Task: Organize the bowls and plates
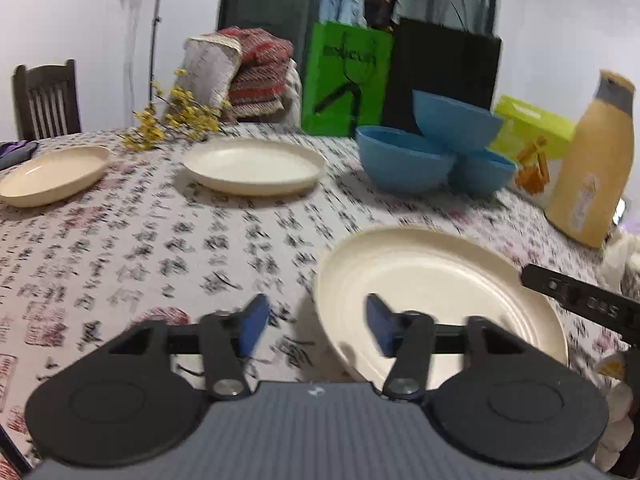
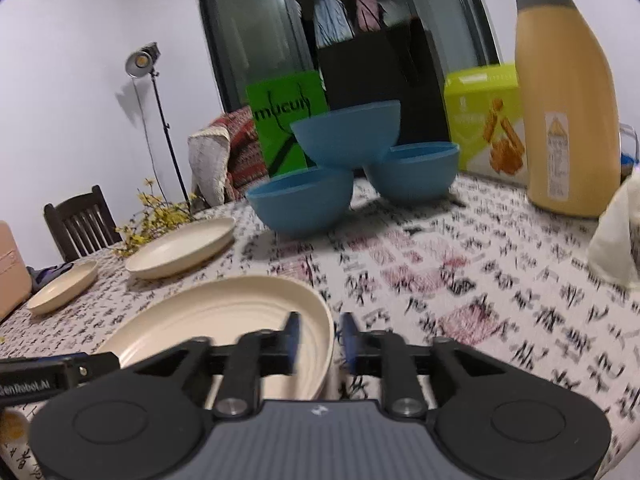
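Note:
A cream plate [image 1: 440,276] [image 2: 224,316] lies nearest on the patterned tablecloth. My left gripper [image 1: 318,328] is open with the plate's left rim between its blue pads, which do not press on it. My right gripper [image 2: 321,338] is open astride the plate's right rim with a gap showing. Two more cream plates [image 1: 256,164] [image 1: 52,174] lie farther left. Three blue bowls stand at the back, the top bowl [image 1: 456,120] [image 2: 348,132] resting on two lower ones [image 2: 300,204] [image 2: 412,172].
A tall yellow flask [image 1: 592,160] [image 2: 568,100] and a green box [image 2: 484,120] stand at the right. A green bag [image 1: 344,76] and a black bag stand behind the bowls. Yellow flowers [image 1: 172,120] lie at the far edge, near a dark chair [image 1: 46,100].

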